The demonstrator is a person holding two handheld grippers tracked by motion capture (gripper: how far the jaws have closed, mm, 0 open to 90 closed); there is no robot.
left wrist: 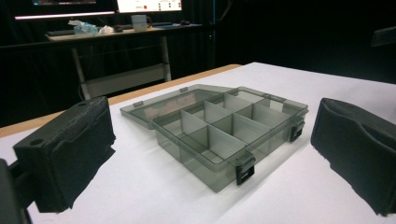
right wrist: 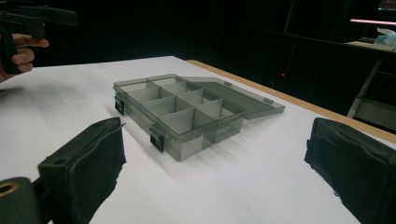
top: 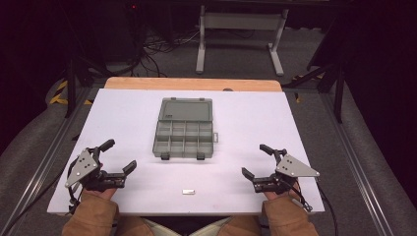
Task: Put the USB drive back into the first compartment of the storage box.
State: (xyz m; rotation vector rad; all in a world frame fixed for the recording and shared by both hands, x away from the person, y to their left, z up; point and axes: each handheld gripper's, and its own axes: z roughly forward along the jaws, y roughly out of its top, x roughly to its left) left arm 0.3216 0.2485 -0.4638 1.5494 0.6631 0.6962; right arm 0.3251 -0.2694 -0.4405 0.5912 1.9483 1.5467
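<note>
Near table edge: small metal piece [top: 188, 191] unclear | left tongs [top: 119, 155], right tongs [top: 256, 160] wide open, empty

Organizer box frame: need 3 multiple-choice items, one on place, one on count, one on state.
1. Where does the small metal piece lie?
A. Inside a compartment
B. On the white table, between the organizer box and the table's near edge
C. Between the left gripper's jaws

2. How many black latches show on the box's front wall?
A. Two
B. Four
C. None

3. What state is the box's lid in?
A. Shut and latched
B. Taken off and set aside
C. Open, folded back flat on the table

Answers:
1 B, the high view shows it alone on the bare surface nearer the person than the box.
2 A, one near each front corner.
3 C, it lies behind the compartments, joined at the rear edge.
</note>
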